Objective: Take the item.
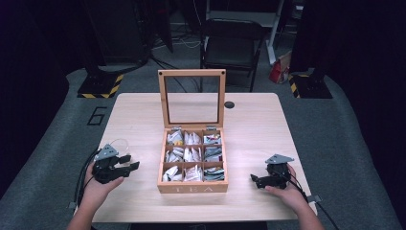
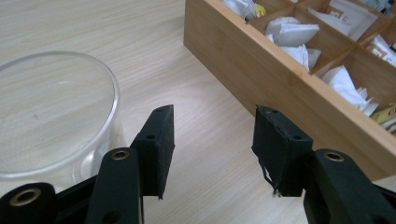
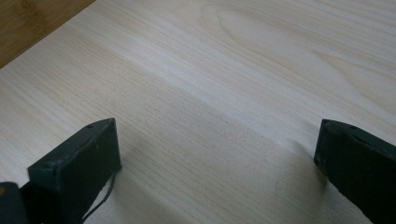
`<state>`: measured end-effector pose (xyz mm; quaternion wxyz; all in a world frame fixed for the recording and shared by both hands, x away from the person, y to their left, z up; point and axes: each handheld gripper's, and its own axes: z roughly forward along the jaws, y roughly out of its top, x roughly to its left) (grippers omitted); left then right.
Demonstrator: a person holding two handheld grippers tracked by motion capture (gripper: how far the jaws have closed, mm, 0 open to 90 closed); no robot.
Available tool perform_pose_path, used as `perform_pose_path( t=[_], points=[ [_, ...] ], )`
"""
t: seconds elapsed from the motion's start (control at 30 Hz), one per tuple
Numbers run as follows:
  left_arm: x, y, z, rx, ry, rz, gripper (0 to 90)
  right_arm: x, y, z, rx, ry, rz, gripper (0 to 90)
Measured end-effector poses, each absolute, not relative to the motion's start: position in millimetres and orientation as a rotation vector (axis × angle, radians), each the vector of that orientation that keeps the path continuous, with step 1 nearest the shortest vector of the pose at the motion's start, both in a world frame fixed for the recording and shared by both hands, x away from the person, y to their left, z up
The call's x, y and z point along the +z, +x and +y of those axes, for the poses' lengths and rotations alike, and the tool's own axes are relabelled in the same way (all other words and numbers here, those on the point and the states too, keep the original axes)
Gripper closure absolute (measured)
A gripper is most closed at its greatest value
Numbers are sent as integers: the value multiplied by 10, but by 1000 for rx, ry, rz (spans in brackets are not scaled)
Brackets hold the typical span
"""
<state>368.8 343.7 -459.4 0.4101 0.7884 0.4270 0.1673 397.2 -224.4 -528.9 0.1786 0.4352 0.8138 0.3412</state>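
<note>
Nearest the camera, at the bottom of the high view, two forearms come in over the front edge of the pale wooden counter [image 1: 258, 120]. On the left, the left hand [image 1: 98, 189] holds the left gripper [image 1: 128, 163] low over the counter, pointing toward the box; in the left gripper view its jaws stand apart with nothing between them, bare wood showing in the gap. Just beside that gripper, on its outer side, sits a clear glass [image 2: 56, 112], upright and empty as far as can be seen.

In the middle of the counter stands a wooden tea box [image 1: 193, 188] with "TEA" on its front wall. Its glass-paned lid [image 1: 192, 99] is raised upright at the back. Nine compartments hold tea packets [image 1: 193, 153], mostly white, darker ones in the right column.

On the right, the right hand [image 1: 287, 194] holds the right gripper [image 1: 253, 179] close to the counter, aimed toward the box but well apart from it. In the right gripper view its jaws are spread wide, empty, over bare wood.

Beyond the counter stands a black chair [image 1: 232, 43] on the grey floor.
</note>
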Motion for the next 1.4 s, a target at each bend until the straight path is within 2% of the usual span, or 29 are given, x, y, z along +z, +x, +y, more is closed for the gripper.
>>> perform_pose_path(
  t=[0.3,0.73,1.4],
  points=[
    [-4793,3652,3463,371,1984,1093,477,-5290,3972,-2244,965,1230,2298,0],
    [-4974,3640,3484,365,2007,1094,457,-5289,3972,-2245,964,1231,2303,0],
    [-5078,3643,3476,342,2051,1099,420,-5288,3981,-2248,967,1219,2313,0]
  ],
)
